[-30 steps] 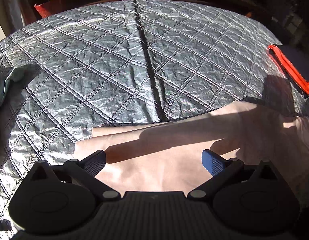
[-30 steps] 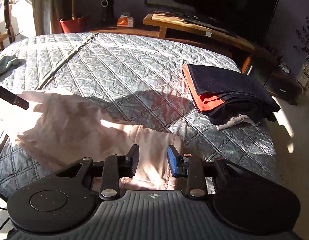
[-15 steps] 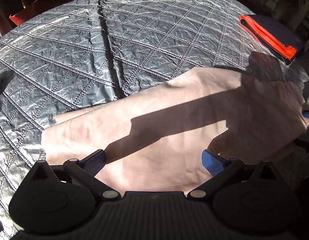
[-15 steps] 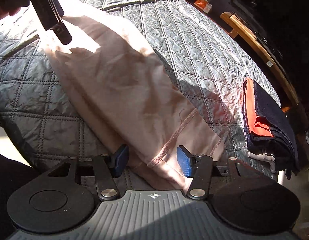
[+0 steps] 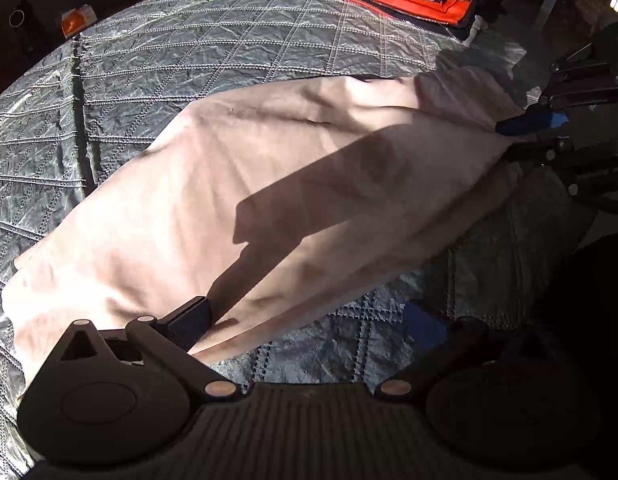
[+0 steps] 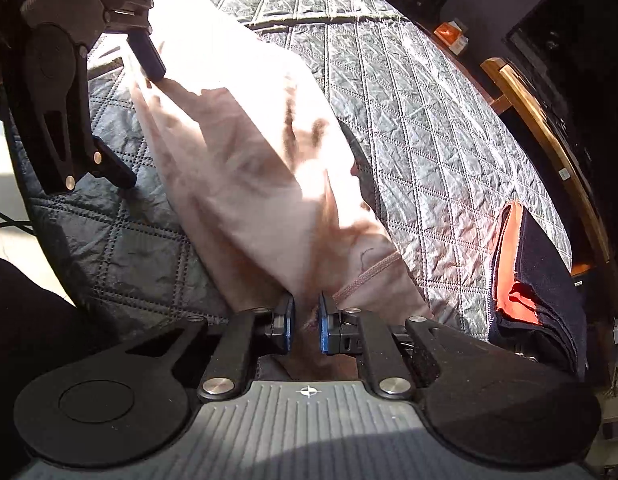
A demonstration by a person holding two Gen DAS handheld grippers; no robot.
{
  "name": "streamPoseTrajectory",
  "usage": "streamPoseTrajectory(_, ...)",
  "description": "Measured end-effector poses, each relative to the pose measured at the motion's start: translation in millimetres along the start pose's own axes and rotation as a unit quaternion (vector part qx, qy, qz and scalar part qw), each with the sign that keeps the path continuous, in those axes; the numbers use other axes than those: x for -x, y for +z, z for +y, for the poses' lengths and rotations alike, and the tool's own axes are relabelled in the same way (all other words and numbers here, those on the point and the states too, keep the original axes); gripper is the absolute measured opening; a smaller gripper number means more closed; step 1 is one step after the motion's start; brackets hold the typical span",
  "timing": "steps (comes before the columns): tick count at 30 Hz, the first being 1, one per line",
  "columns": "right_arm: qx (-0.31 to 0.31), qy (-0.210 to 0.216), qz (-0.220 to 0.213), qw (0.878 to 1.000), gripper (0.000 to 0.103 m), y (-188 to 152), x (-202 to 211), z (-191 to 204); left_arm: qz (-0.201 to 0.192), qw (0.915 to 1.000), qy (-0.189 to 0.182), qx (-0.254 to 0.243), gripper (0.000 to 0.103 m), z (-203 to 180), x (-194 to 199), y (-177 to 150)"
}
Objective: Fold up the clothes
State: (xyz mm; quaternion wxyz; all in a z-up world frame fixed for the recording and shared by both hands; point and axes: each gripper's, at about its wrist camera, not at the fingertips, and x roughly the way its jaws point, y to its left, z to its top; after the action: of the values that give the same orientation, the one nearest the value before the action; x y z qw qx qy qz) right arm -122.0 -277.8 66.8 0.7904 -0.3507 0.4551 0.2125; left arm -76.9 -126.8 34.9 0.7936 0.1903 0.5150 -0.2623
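Down at the bed's near edge, the right gripper [image 6: 305, 322] is closing its jaws on the hem end of the pale pink garment [image 6: 249, 152]. Opposite, the left gripper [image 5: 309, 320] stands wide open over the garment's other end, which lies stretched across the grey quilted bedspread [image 5: 213, 52] near folded dark-and-orange clothes [image 5: 413, 0].

Pink garment [image 5: 269, 184] soft matt cloth; quilt [image 5: 229, 52] shiny, crinkled

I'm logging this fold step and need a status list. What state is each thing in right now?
pink garment: spread out, partly folded lengthwise.
right gripper: jaws closing on the garment's end.
left gripper: open, one finger over the garment's edge.
dark and orange clothes: folded, stacked at the bed's edge.
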Motion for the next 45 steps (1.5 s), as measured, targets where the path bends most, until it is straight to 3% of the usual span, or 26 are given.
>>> streamPoseTrajectory(7,0.088,0.05,0.032,0.994,0.017,-7,-5,18,0.009,0.9999,-0.003,0.004,0.102,2,-2,6)
streamPoseTrajectory(10,0.057,0.059,0.025,0.996,0.021,-10,-13,16,0.012,0.9984,-0.035,0.043,0.102,15,3,11)
streamPoseTrajectory(13,0.049,0.063,0.021,0.997,0.022,-13,-13,19,-0.011,0.9945,-0.054,0.088,0.102,38,13,16)
streamPoseTrajectory(15,0.038,0.073,0.02,0.996,0.027,-15,-13,17,-0.017,0.9933,-0.039,0.107,0.102,49,11,20)
streamPoseTrajectory(19,0.02,0.097,0.018,0.995,0.041,-18,-11,12,0.009,0.9916,-0.018,0.127,0.102,61,-8,19)
streamPoseTrajectory(22,0.014,0.111,0.017,0.994,0.045,-18,-10,8,0.013,0.9966,0.018,0.079,0.102,53,-11,17)
streamPoseTrajectory(24,-0.023,0.141,0.021,0.99,0.059,-20,-8,-1,0.011,0.9974,0.024,0.067,0.103,53,-7,10)
streamPoseTrajectory(27,-0.133,0.172,-0.017,0.976,0.058,-24,6,-30,0.009,0.9977,0.024,0.062,0.103,56,-1,2)
streamPoseTrajectory(31,-0.292,0.131,-0.106,0.941,0.058,-18,16,-74,0.012,0.9971,0.024,0.071,0.103,60,3,-9)
streamPoseTrajectory(32,-0.303,0.111,-0.106,0.941,0.056,-11,10,-78,0.014,0.9972,0.025,0.069,0.103,60,3,-11)
streamPoseTrajectory(36,-0.23,0.084,-0.051,0.968,0.037,13,-28,-56,0.014,0.9972,0.026,0.069,0.103,60,4,-16)
streamPoseTrajectory(38,-0.176,0.082,-0.014,0.981,0.035,15,-44,-32,0.018,0.9973,0.026,0.066,0.103,60,2,-15)
streamPoseTrajectory(39,-0.153,0.063,-0.032,0.986,0.039,13,-41,-21,0.021,0.9974,0.026,0.064,0.103,60,2,-15)
streamPoseTrajectory(42,-0.152,0.058,-0.021,0.987,0.041,5,-38,-8,0.028,0.997,0.026,0.068,0.102,65,6,-11)
streamPoseTrajectory(45,-0.213,0.06,-0.041,0.974,0.058,-10,-21,-18,0.003,0.9957,0.023,0.089,0.102,77,22,-2)
